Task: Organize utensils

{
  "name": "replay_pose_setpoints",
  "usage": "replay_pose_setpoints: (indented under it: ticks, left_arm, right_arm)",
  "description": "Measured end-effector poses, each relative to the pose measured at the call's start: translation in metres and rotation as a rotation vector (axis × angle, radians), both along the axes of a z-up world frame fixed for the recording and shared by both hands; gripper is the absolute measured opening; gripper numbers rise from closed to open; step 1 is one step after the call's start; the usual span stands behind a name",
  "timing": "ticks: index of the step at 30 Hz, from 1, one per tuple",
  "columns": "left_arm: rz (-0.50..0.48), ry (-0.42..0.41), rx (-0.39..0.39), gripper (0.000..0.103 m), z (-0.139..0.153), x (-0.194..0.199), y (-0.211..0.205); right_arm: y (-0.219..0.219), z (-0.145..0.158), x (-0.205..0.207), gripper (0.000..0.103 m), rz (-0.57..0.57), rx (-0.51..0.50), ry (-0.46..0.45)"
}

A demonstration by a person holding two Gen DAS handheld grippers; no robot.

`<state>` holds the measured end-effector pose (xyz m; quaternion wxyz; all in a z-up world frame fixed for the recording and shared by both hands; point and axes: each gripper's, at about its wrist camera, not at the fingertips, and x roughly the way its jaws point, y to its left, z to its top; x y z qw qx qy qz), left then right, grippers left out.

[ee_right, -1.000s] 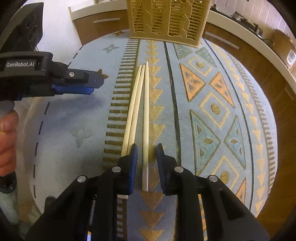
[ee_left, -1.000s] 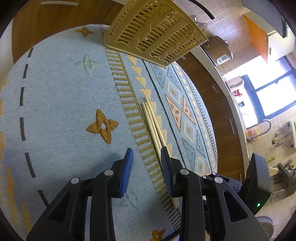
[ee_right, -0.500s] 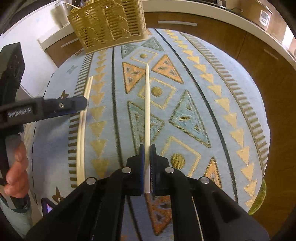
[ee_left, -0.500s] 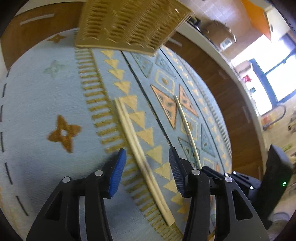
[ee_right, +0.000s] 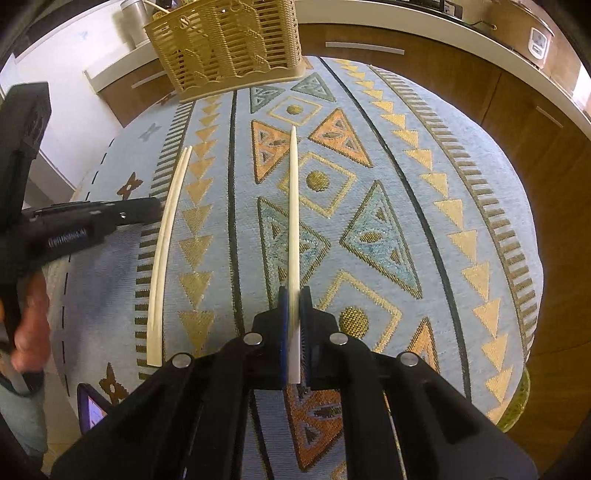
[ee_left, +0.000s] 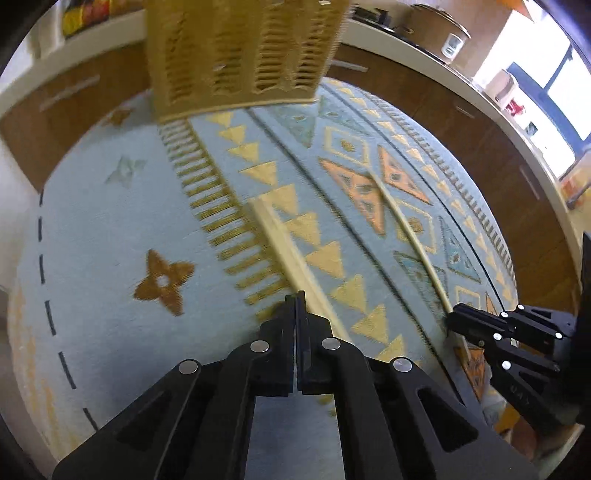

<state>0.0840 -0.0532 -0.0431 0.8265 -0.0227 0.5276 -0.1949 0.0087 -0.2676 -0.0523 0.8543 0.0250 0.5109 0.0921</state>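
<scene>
On the blue patterned cloth (ee_left: 110, 229) lies a pair of pale chopsticks (ee_left: 284, 247), side by side. My left gripper (ee_left: 297, 295) has its jaws closing, pressed together with nothing between them; the pair runs just right of its tips. In the right wrist view the left gripper (ee_right: 155, 210) touches the pair (ee_right: 166, 251) from the left. My right gripper (ee_right: 294, 295) is shut on the thick end of a single chopstick (ee_right: 293, 206), which lies apart to the right of the pair. A tan slatted basket (ee_right: 229, 48) stands at the far side.
The cloth covers a round table whose edge (ee_right: 517, 402) falls away at the right. Brown cabinets (ee_left: 461, 122) and a white counter ring the far side, with a cooker (ee_left: 439, 29) on it. A person's hand (ee_right: 29, 328) holds the left gripper. A phone (ee_right: 92, 408) lies near left.
The right gripper shut on one chopstick and drew it to the right, away from the other two. The left gripper moved over the pair, widened, then shut beside it.
</scene>
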Motion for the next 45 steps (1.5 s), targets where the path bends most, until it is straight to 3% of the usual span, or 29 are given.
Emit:
replay_pose_setpoints:
  ticks: [4, 9, 11, 12, 13, 17, 23, 25, 26, 31, 37, 41, 45]
  left_arm:
    - [0.0, 0.023, -0.033, 0.0, 0.001, 0.001, 0.02]
    - [-0.007, 0.089, -0.195, 0.0, 0.001, 0.005, 0.032]
    - [0.0, 0.087, -0.221, 0.013, 0.004, 0.003, 0.025]
    - [0.01, 0.082, -0.224, 0.034, 0.005, 0.002, 0.019]
    - [0.016, 0.075, -0.227, 0.045, 0.006, 0.002, 0.015]
    - [0.03, 0.061, -0.181, 0.045, 0.002, 0.0, -0.01]
    - [0.08, -0.083, 0.072, 0.04, 0.005, -0.012, -0.048]
    - [0.082, -0.124, 0.164, 0.014, 0.004, -0.016, -0.054]
    - [0.079, -0.13, 0.169, 0.014, 0.003, -0.015, -0.051]
    - [0.01, -0.06, 0.046, 0.011, 0.003, -0.005, -0.021]
    - [0.048, -0.034, 0.01, 0.01, 0.008, 0.006, 0.019]
    - [0.095, -0.002, 0.058, 0.01, 0.005, 0.016, 0.04]
    - [0.058, 0.011, 0.09, 0.012, 0.005, 0.023, 0.039]
  right_arm:
    - [0.0, 0.0, 0.001, 0.005, -0.003, 0.007, -0.002]
    - [-0.001, 0.0, 0.001, 0.005, -0.002, 0.015, -0.001]
    - [-0.003, 0.0, 0.002, 0.005, -0.001, 0.024, 0.001]
    - [-0.004, 0.0, 0.002, 0.005, -0.002, 0.032, 0.003]
    - [-0.007, 0.0, 0.002, 0.005, -0.003, 0.049, 0.008]
    - [-0.009, -0.001, -0.001, 0.005, 0.0, 0.064, 0.011]
    - [-0.003, -0.001, -0.008, 0.005, 0.039, 0.005, -0.003]
    - [-0.001, -0.001, -0.01, 0.005, 0.041, -0.01, -0.01]
    - [-0.001, -0.001, -0.01, 0.005, 0.04, -0.014, -0.012]
    - [-0.002, -0.001, -0.006, 0.005, 0.022, 0.027, -0.011]
    - [0.001, 0.001, 0.001, 0.005, 0.0, 0.04, -0.012]
    - [0.004, -0.003, 0.006, 0.005, -0.009, 0.022, 0.007]
    - [0.008, -0.003, 0.009, 0.006, 0.017, -0.017, 0.028]
